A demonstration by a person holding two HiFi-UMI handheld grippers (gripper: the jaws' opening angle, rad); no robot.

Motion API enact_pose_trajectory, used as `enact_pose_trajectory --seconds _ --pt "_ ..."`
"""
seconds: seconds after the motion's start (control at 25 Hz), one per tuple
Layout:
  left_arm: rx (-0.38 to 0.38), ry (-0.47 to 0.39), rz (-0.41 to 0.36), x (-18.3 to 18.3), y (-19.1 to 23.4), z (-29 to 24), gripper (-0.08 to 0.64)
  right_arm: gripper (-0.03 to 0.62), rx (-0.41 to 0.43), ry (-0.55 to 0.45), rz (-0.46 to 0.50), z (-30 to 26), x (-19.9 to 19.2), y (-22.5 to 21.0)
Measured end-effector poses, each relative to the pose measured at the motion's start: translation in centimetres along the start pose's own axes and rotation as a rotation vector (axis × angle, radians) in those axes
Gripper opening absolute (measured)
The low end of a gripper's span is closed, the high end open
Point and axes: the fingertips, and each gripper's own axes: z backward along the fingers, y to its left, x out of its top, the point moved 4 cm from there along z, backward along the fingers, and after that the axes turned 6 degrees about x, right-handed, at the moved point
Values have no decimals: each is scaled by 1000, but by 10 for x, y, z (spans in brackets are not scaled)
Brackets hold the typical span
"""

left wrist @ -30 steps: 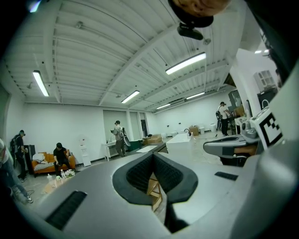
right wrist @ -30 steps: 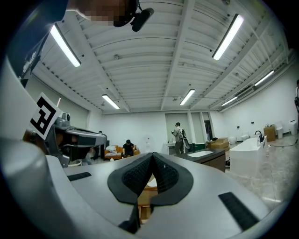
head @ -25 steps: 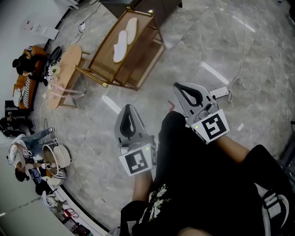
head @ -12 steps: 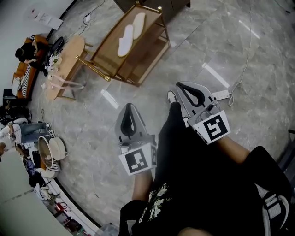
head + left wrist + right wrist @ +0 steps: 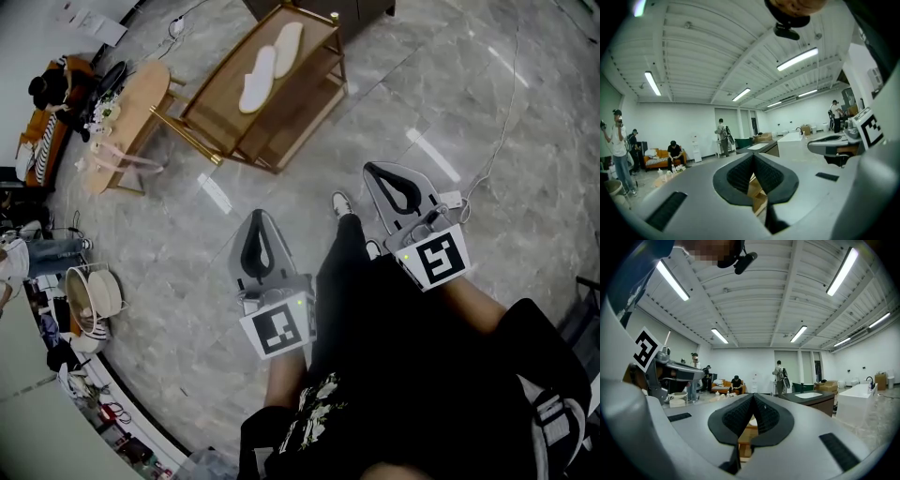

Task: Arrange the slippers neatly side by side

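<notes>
The two white slippers (image 5: 258, 80) lay on the top shelf of a wooden rack (image 5: 220, 98). They were roughly parallel but staggered, the farther one (image 5: 288, 47) set ahead of the nearer, and they were close enough that I could not tell whether their edges met. They looked thin and flat, the light, floppy kind, so I judged they would weigh next to nothing, sag if pinched at one end, and slide easily over the smooth wood. The sole's edge near the middle, or the band across the toe, seemed the surest place to take hold. The rack stood on the grey marble floor (image 5: 169, 244), with a small oval table (image 5: 127, 117) just beside it. Well short of the rack, the person held both tools level and aimed that way. The left gripper (image 5: 257, 221) had its fingers (image 5: 740, 173) pressed together with nothing between them. The right gripper (image 5: 377, 172) was likewise closed and empty, its fingers (image 5: 765, 416) meeting at the tip. Nothing had been touched yet, and the approach looked to be the step in hand.
</notes>
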Motion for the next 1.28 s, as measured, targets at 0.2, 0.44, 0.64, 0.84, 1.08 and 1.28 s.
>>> enact_pose_trajectory --seconds 0.2,0.44,0.64,0.84,1.08,1.28 --pt "-16 -26 -12 7 -1 -24 2 -2 16 -10 6 -17 3 -7" --pt "-7 -18 -9 10 8 -48 2 -2 13 -7 23 -36 8 -24" --pt "-7 -15 12 8 15 -60 2 -2 17 -1 26 -50 12 -29" --pt "-3 -48 52 17 27 -75 2 -2 26 4 52 -64 31 -29" --pt "3 -80 45 22 54 -92 2 -2 16 8 111 -91 43 -34" --pt "-11 -77 57 25 66 -116 2 -2 16 -12 81 -117 47 -36"
